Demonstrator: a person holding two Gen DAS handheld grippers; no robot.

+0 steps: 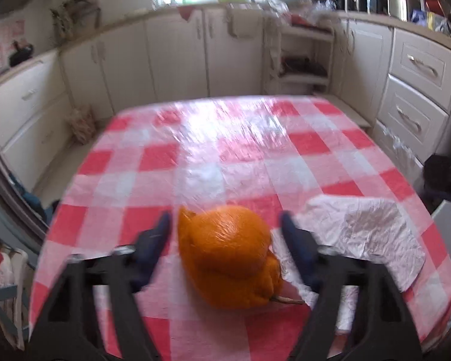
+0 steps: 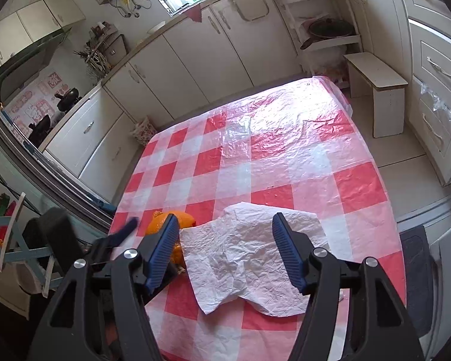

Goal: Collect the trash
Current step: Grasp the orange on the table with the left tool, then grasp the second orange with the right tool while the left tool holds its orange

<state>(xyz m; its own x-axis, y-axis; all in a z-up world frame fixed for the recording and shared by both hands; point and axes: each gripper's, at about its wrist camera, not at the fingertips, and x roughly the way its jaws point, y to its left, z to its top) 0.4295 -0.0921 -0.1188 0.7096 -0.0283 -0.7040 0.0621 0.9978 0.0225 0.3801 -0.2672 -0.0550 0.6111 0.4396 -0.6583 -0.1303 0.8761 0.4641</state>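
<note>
An orange peel [image 1: 228, 252] with a stem lies on the red-and-white checked table [image 1: 225, 156]. My left gripper [image 1: 225, 225] is open, its fingers on either side of the peel, not touching it. A crumpled white paper towel [image 1: 363, 234] lies just right of the peel. In the right wrist view my right gripper [image 2: 224, 225] is open above the paper towel [image 2: 249, 252]. The peel [image 2: 165, 222] shows partly behind its left finger, with the left gripper's blue finger [image 2: 126, 230] beside it.
The table [image 2: 285, 156] is covered with shiny plastic. White kitchen cabinets [image 2: 195, 54] run along the far wall and right side. A small white stool [image 2: 378, 90] stands by the table's far right corner. A chair with cloth [image 2: 12, 240] is at the left.
</note>
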